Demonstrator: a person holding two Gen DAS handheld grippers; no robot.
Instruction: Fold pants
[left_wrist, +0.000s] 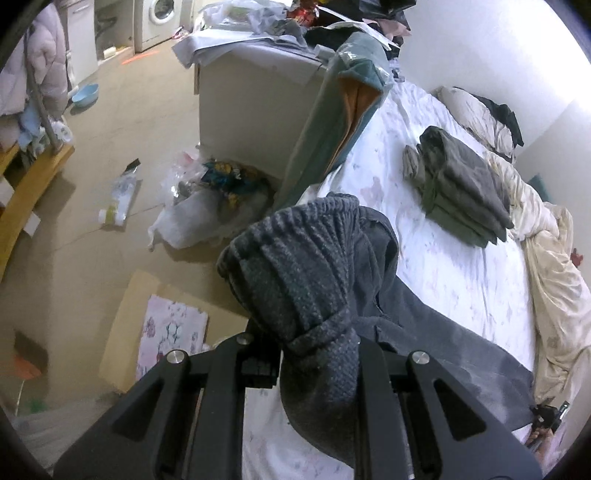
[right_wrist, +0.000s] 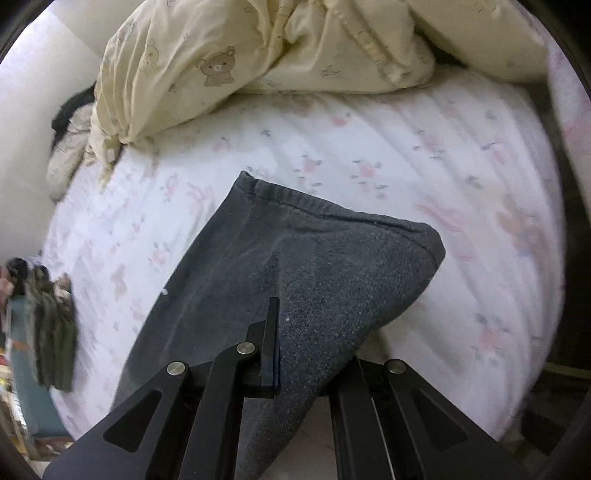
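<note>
Dark grey pants (left_wrist: 306, 266) lie stretched over the white flowered bed sheet (left_wrist: 461, 280). My left gripper (left_wrist: 317, 354) is shut on the bunched, ribbed waistband end, held up near the bed's left edge. My right gripper (right_wrist: 310, 350) is shut on the leg end of the pants (right_wrist: 295, 266), whose hem lifts off the sheet (right_wrist: 369, 155). The cloth hides both pairs of fingertips. The right gripper also shows small at the far end in the left wrist view (left_wrist: 546, 421).
A stack of folded olive and grey clothes (left_wrist: 461, 184) lies further up the bed. A cream bear-print duvet (right_wrist: 258, 55) is bunched along the far side. A rolled teal mat (left_wrist: 332, 122) leans against the bed. Bags and cardboard (left_wrist: 207, 206) litter the floor to the left.
</note>
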